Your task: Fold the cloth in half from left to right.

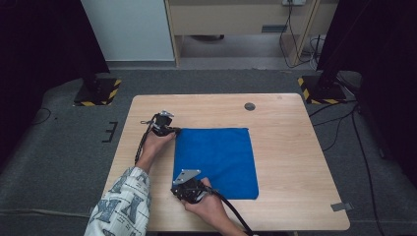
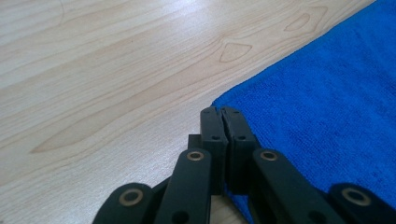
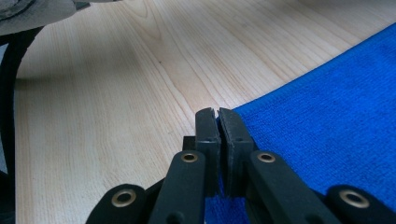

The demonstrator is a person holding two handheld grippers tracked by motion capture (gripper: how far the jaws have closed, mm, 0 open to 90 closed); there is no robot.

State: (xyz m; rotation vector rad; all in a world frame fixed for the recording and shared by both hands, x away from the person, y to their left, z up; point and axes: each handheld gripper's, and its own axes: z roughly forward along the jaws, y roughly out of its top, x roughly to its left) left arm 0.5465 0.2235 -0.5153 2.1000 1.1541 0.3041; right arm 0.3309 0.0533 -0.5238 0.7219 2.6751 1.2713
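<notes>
A blue cloth (image 1: 219,157) lies flat on the wooden table (image 1: 290,147). My left gripper (image 1: 173,130) sits at the cloth's far left corner. In the left gripper view its jaws (image 2: 222,112) are pressed together right at that corner of the cloth (image 2: 327,93). At the near left corner is my right gripper (image 1: 178,192), topped by a grey three-cornered plate. In the right gripper view its jaws (image 3: 217,113) are closed at the corner of the cloth (image 3: 336,102), with blue fabric showing under them. The cloth shows no lift or fold.
A round grey cable port (image 1: 250,106) is set in the table near its far edge. A strip of tape (image 1: 341,206) sits at the near right corner. Black stands with yellow-striped bases (image 1: 96,91) rise on the carpet beyond both far corners.
</notes>
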